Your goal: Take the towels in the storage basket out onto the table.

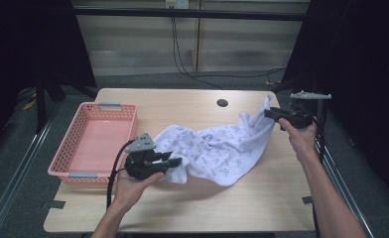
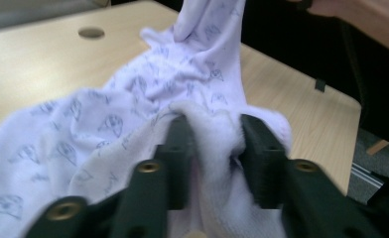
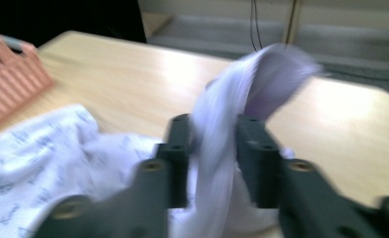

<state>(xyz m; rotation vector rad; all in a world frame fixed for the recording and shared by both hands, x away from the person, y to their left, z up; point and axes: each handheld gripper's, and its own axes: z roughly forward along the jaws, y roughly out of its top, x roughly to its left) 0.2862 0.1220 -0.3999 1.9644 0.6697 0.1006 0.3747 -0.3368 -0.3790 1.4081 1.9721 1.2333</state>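
A pink basket (image 1: pixel 91 141) sits beyond the left gripper (image 1: pixel 175 162). The towel (image 1: pixel 217 148) stretches diagonally from it to the right gripper (image 1: pixel 269 113), both grippers' jaws parted, cloth loosely between.

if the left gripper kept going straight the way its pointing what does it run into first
The white printed towel: a fold of it already sits between the jaws of the left gripper, and the bunched cloth lies right ahead. Beyond that, probably bare table.

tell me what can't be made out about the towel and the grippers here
- Towel print: too small in the high view, motion-blurred in the right gripper view.
- Left gripper: cloth bunched between its jaws hides whether the pads press it.
- Right gripper: blur leaves its hold on the cloth unclear.
- Basket: cut off by the right gripper view's left edge.
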